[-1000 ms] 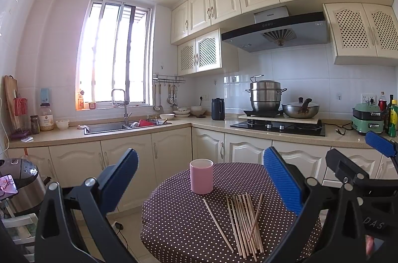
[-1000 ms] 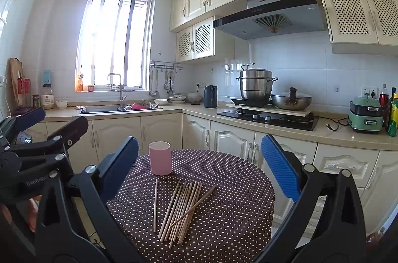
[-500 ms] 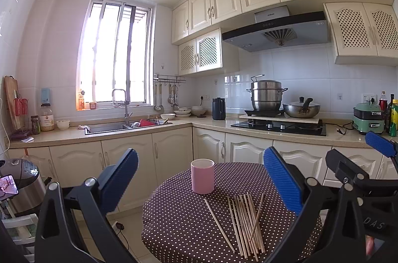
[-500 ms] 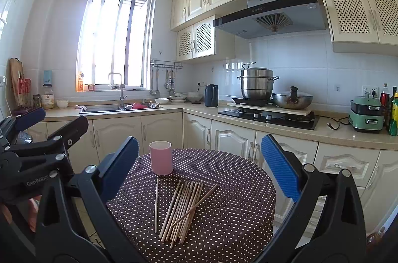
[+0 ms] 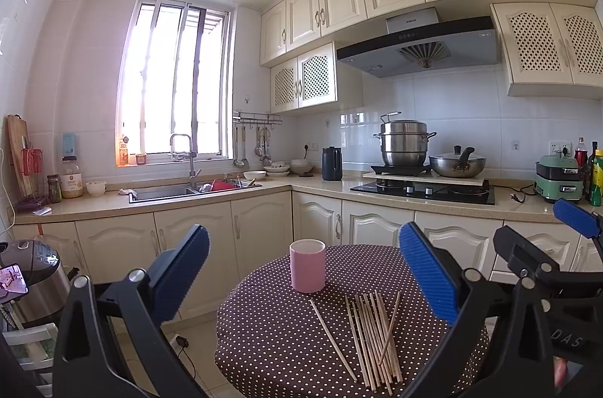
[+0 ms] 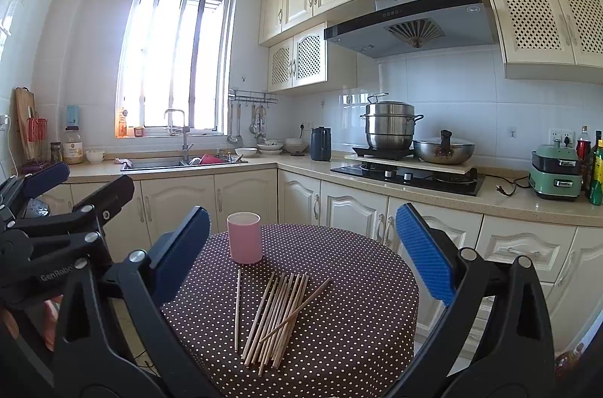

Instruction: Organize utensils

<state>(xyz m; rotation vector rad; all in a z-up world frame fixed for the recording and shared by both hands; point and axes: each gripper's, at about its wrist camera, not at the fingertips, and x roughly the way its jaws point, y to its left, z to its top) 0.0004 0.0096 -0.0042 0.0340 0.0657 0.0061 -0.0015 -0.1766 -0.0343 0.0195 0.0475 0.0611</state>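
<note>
Pretty much nothing changed past second: left gripper (image 5: 303, 275) and right gripper (image 6: 301, 256) jaws still wide apart, empty. Chopsticks (image 6: 277, 317) untouched near cup (image 6: 244, 238). Task not started.

I see a round table (image 6: 358, 270) in a brown polka-dot cloth. On it stands a pink cup (image 6: 244, 238); near it lie wooden chopsticks (image 6: 279, 315), one stick (image 6: 237, 309) apart.
</note>
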